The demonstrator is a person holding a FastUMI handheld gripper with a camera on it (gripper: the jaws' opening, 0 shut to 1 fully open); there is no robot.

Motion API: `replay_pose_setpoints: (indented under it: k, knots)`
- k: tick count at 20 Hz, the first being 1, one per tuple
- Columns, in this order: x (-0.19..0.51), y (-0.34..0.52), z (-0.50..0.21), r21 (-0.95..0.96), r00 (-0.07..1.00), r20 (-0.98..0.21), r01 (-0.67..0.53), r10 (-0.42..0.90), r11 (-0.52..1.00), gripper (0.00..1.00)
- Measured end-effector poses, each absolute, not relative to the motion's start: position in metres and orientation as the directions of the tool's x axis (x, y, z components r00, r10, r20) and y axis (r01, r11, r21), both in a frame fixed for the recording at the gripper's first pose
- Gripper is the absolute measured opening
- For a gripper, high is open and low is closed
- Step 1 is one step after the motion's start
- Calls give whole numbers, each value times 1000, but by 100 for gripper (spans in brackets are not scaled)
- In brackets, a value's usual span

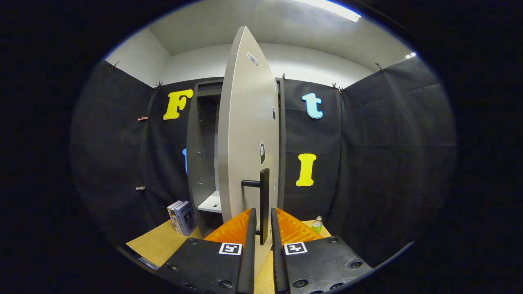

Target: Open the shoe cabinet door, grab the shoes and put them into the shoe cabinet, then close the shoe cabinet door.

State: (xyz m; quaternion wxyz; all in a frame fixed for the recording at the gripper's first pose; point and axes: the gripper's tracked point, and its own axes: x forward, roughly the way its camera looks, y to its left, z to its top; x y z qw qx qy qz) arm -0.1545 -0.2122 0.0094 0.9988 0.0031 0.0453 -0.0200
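Observation:
The tall grey shoe cabinet [195, 155] stands against the booth wall on a wooden table. Its door [245, 134] is swung partway open toward me, edge-on, and a dark interior with a white shelf [210, 202] shows to its left. A black vertical bar handle [264, 196] is fixed low on the door. My gripper [263, 228] is shut on the lower end of this handle, one finger pressing on each side of the bar.
Several upright books [182, 216] lean beside the cabinet's left foot. A small green-labelled bottle [317, 224] stands to the right of the cabinet. The wooden table top [159, 241] extends to the left below the books.

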Motion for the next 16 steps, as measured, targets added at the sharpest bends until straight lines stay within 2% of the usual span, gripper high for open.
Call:
replay_pose_setpoints:
  k: [4, 9, 16]
  knots:
    - [-177, -226, 17, -7, 994, -67, 81, -81, 997, 23]
    - [-179, -207, -1, -32, 994, -92, 58, -61, 998, 23]
    - [-173, -151, -72, 11, 970, -238, -54, 56, 998, 23]
